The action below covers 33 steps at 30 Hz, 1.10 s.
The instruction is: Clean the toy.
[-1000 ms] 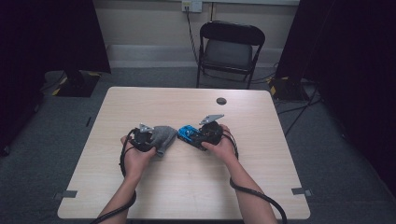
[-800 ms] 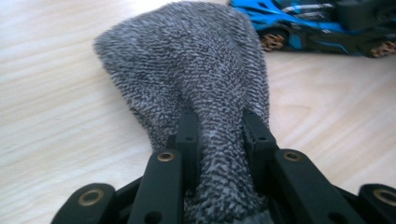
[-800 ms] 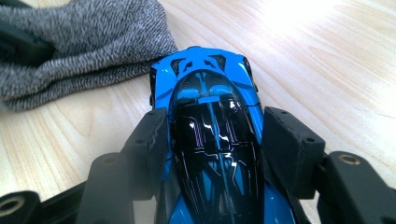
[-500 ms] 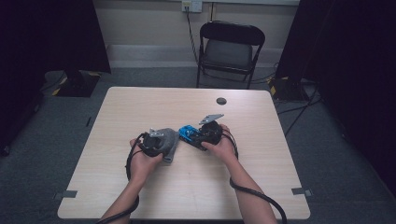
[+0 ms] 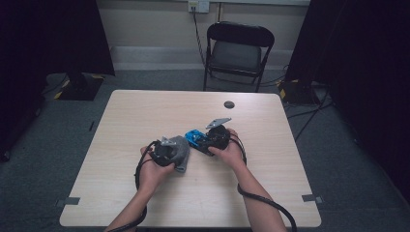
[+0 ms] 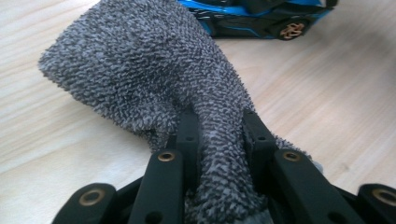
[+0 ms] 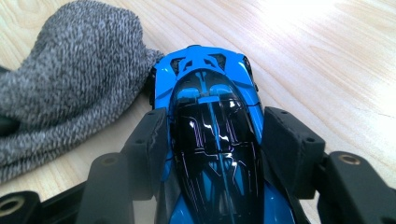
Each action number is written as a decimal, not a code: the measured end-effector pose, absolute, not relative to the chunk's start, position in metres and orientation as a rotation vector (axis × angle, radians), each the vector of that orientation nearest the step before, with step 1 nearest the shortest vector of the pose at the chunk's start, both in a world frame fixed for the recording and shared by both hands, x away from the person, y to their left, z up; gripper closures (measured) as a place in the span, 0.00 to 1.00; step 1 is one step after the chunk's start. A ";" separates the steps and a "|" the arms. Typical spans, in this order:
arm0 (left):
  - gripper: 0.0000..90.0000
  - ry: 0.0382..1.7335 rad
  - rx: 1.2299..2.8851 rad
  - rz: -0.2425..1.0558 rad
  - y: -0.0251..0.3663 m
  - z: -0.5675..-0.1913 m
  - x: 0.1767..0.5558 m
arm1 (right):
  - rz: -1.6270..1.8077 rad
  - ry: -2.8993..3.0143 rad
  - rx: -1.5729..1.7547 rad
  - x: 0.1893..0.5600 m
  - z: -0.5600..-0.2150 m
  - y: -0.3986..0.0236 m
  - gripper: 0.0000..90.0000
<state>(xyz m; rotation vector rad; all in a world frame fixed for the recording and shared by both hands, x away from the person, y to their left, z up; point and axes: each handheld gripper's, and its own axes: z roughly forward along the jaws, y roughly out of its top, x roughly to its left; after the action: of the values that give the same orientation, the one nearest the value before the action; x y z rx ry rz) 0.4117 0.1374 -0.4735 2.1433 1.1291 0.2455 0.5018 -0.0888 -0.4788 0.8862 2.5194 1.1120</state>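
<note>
2 claws are loaded: the left claw [image 6: 217, 140] pinches the grey knitted cloth [image 6: 154, 70], and the right claw [image 7: 215, 149] clamps the glossy blue toy car [image 7: 210, 116]. Wiping looks to be the step in hand; next, the cloth must meet the car's nose.

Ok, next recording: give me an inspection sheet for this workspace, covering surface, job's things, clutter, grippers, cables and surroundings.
Surface: light wood-grain table, bare apart from the items below.
Job's things: grey knitted cloth bunched beside a blue toy car, the two close together at mid-table.
Clutter: small dark round object near the far edge.
Grippers: left gripper shut on the cloth; right gripper jaws clamp the car's sides.
Cables: black cable trails from each gripper off the near edge; more cables on the floor at right.
Surroundings: black folding chair beyond the table, wall socket, dark curtains either side, grey carpet.
</note>
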 end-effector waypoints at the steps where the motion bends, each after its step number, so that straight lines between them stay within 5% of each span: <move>1: 0.81 1.124 2.147 0.242 0.136 -0.473 0.411 | 1.111 2.520 0.886 0.502 -0.479 -0.089 0.46; 33: 0.81 0.977 2.172 0.080 0.096 -0.474 0.390 | 1.111 2.519 0.888 0.502 -0.479 -0.089 0.46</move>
<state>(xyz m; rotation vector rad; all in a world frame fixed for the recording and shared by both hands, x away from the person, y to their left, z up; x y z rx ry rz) 0.3902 0.0958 -0.4740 2.1720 0.9765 0.0798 0.5018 -0.0887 -0.4786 0.8885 2.5194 1.1107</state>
